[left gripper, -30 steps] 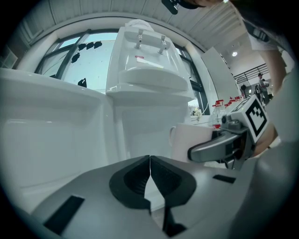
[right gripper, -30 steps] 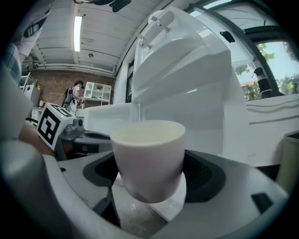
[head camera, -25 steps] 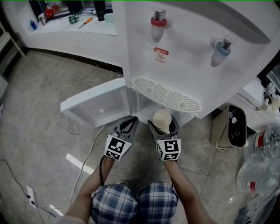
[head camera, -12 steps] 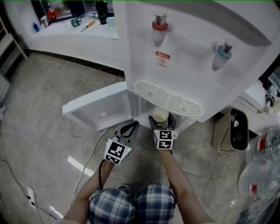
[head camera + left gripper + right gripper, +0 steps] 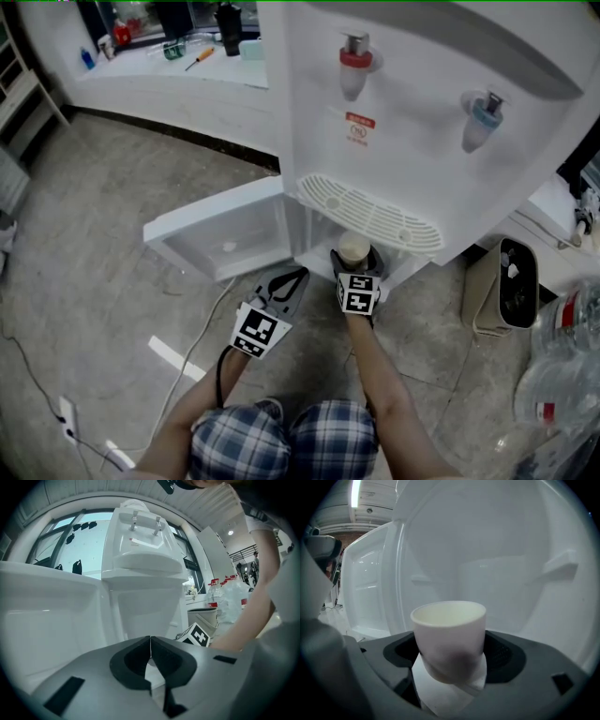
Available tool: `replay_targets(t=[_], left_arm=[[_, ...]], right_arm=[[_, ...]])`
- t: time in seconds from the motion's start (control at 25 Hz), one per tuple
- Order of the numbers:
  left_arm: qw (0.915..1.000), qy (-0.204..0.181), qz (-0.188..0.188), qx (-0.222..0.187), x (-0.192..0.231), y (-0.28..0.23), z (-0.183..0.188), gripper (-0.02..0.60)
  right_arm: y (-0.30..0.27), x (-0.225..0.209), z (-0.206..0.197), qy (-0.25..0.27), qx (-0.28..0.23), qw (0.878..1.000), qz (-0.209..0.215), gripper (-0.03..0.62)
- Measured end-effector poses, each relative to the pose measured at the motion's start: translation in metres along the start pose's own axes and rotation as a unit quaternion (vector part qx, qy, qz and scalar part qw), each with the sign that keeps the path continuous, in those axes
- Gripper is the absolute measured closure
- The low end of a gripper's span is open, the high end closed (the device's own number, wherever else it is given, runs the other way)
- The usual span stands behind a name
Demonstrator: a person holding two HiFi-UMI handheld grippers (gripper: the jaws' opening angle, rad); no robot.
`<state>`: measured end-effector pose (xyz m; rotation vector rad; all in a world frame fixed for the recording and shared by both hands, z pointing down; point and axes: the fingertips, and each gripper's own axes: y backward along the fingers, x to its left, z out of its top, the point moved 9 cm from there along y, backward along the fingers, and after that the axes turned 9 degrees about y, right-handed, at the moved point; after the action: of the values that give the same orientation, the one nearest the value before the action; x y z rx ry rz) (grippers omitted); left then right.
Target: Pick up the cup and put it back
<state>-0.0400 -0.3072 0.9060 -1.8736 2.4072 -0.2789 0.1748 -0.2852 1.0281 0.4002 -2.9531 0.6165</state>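
Note:
A cream paper cup stands upright between the jaws of my right gripper, which is shut on its lower half. In the right gripper view the cup sits just inside the white lower cabinet of the water dispenser, under the drip tray. The cabinet door hangs open to the left. My left gripper is shut and empty, low by the door, a little left of the right one. Its jaws meet in the left gripper view.
A beige bin and large water bottles stand right of the dispenser. A white cable and a power strip lie on the tiled floor at the left. A counter with tools runs along the back.
My right gripper has carried the cup forward, from in front of the dispenser to under the drip tray and into the cabinet mouth. The left gripper has barely moved.

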Motion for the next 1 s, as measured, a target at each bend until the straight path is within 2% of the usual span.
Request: replay_targets(t=[0.24,0.4,0.48,0.64,1.0], left_arm=[[1.0000,0.000,0.003,0.001,0.002,0.001,-0.001,0.555],[1.0000,0.000,0.004,0.000,0.002,0.002,-0.002,0.555],[1.0000,0.002,0.004,-0.002,0.002,0.002,-0.002,0.555],[1.0000,0.003,0.002,-0.003,0.001,0.001,-0.001,0.555],[0.9999,0.007,0.006,-0.013,-0.001,0.002,0.002,0.555]], right_arm=[[-0.007,-0.005,-0.001,-0.018,-0.001,1.000,-0.013,0.166],[-0.005,-0.004,-0.001,-0.026,0.000,1.000,-0.003,0.166],[-0.004,-0.003,0.001,-0.033,-0.007,0.999,0.000,0.139],[0.002,0.000,0.007,-0.025,-0.023,0.999,-0.004,0.100],[0.028,0.003,0.022,-0.018,-0.042,0.999,-0.008,0.092]])
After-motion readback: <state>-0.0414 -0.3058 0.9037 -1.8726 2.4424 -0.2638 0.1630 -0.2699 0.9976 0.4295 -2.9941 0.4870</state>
